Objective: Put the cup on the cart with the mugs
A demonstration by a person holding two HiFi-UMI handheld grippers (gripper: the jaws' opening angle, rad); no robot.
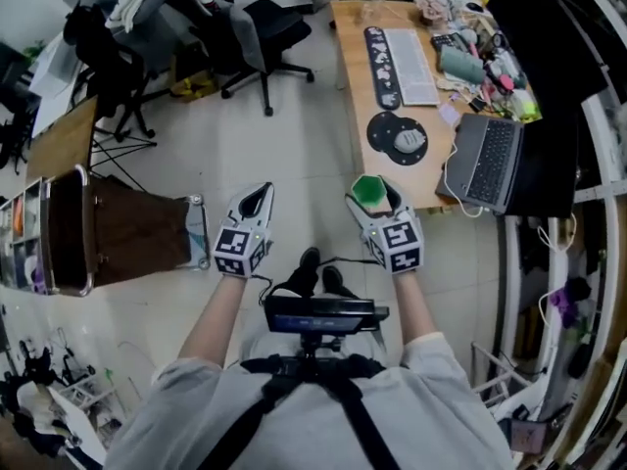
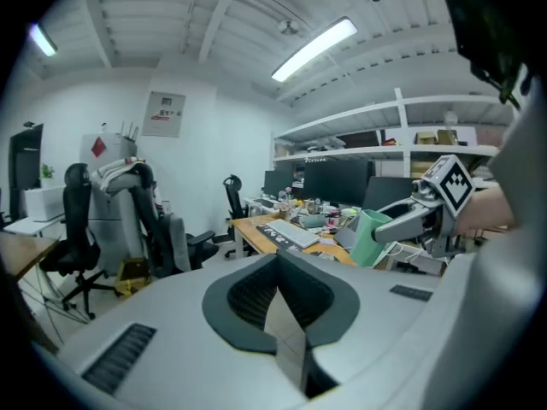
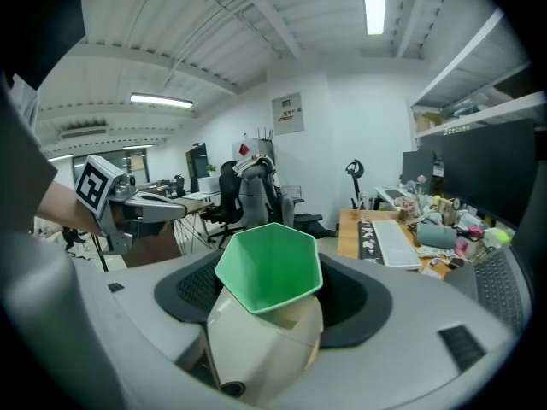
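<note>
My right gripper (image 1: 376, 202) is shut on a cup (image 1: 369, 190) with a green six-sided rim and a beige body. In the right gripper view the cup (image 3: 268, 267) sits tilted between the jaws, mouth towards the camera. My left gripper (image 1: 260, 197) is level with it on the left, shut and holding nothing; its pads meet in the left gripper view (image 2: 279, 267). That view also shows the cup (image 2: 367, 239) off to the right. A cart (image 1: 86, 231) with a metal rim and a brown inside stands on the floor, left of the left gripper. I cannot make out any mugs on it.
A wooden desk (image 1: 355, 76) at the upper right holds a keyboard (image 1: 413, 67), a laptop (image 1: 485, 160), a round black pad (image 1: 397, 137) and clutter. Office chairs (image 1: 260, 27) stand behind the cart. Light tiled floor (image 1: 304, 155) lies between cart and desk.
</note>
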